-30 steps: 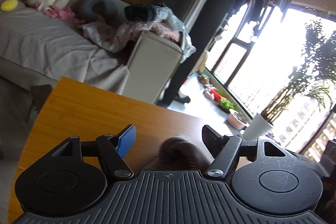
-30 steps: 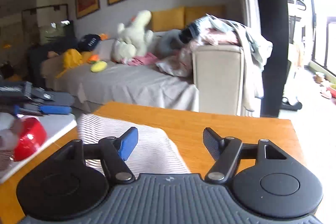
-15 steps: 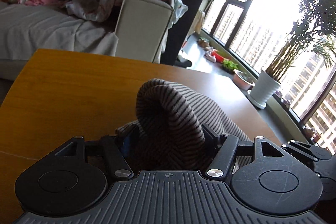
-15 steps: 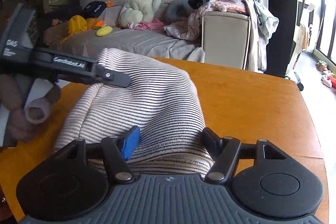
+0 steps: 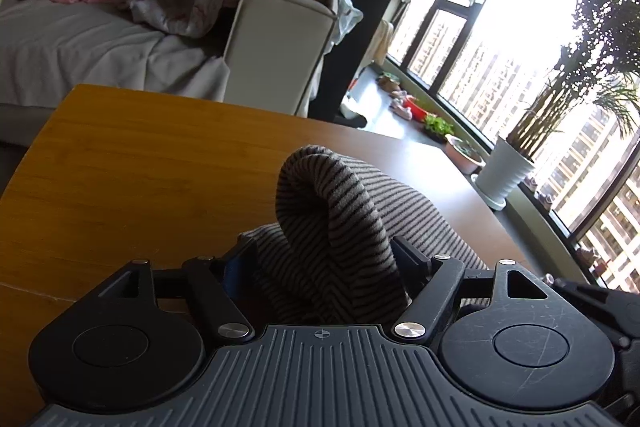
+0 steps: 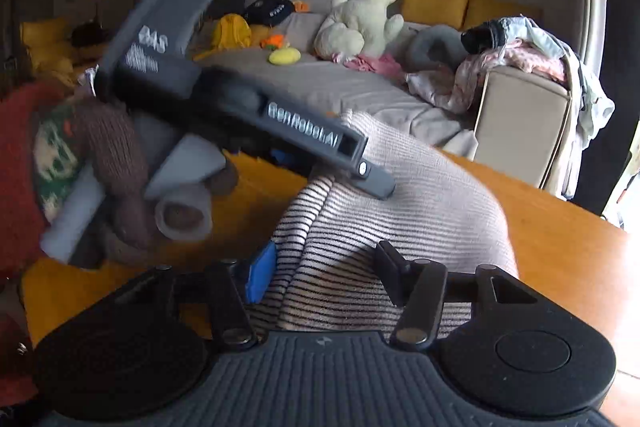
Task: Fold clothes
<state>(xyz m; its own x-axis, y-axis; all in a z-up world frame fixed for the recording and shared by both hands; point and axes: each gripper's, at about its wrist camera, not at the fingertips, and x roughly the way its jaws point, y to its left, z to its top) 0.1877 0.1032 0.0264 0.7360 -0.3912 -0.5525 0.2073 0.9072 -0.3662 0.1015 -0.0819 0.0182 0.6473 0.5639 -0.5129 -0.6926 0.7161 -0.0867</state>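
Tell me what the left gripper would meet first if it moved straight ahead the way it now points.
The striped garment: a raised fold of it already sits between the left gripper's fingers. Beyond the fold lies the wooden table, though depth there is hard to judge.

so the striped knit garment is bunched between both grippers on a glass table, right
Not quite: the table is orange-brown wood, not glass, as the left wrist view shows. The striped knit garment is indeed bunched between the left gripper and the right gripper.
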